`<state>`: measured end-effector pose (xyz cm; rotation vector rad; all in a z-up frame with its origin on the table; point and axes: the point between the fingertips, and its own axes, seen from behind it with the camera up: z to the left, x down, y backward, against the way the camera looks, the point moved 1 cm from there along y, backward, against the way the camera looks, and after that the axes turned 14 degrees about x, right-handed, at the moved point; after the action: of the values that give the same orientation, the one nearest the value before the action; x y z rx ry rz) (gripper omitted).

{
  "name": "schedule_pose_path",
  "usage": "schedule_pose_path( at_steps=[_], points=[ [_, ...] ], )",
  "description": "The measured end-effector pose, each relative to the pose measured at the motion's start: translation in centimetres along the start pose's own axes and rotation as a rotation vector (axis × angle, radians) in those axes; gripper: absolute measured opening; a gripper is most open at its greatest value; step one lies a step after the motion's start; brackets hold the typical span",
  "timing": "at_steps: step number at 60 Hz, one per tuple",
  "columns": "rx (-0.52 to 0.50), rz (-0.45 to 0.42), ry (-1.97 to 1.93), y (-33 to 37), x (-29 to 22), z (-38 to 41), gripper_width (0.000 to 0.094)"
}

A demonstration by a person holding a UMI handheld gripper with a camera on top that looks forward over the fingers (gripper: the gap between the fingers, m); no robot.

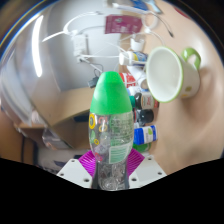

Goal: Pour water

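Observation:
A clear plastic bottle with a big green cap end stands up between the fingers. My gripper is shut on the bottle, with the magenta pads pressing its sides low down. The bottle is lifted and leans slightly. A white cup with a green outside and green handle hangs tilted in the air to the upper right of the bottle, its open mouth turned toward the bottle. What holds the cup is hidden.
Behind the bottle is a wooden desk surface with several small items, including a blue-labelled container. A white wall and shelves with clutter lie beyond.

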<state>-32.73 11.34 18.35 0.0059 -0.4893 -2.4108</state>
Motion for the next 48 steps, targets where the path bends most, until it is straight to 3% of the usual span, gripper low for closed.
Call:
schedule_pose_path(
  at_steps=[9, 19, 30, 48],
  points=[
    [-0.133, 0.115, -0.35, -0.2, -1.5, 1.4, 0.0361],
    [-0.228, 0.16, -0.565, 0.2, -2.5, 2.7, 0.036],
    [-0.3, 0.157, -0.688, 0.7, -4.8, 4.6, 0.0362],
    [-0.323, 0.151, -0.619, 1.9, -5.5, 6.0, 0.0363]
  ],
)
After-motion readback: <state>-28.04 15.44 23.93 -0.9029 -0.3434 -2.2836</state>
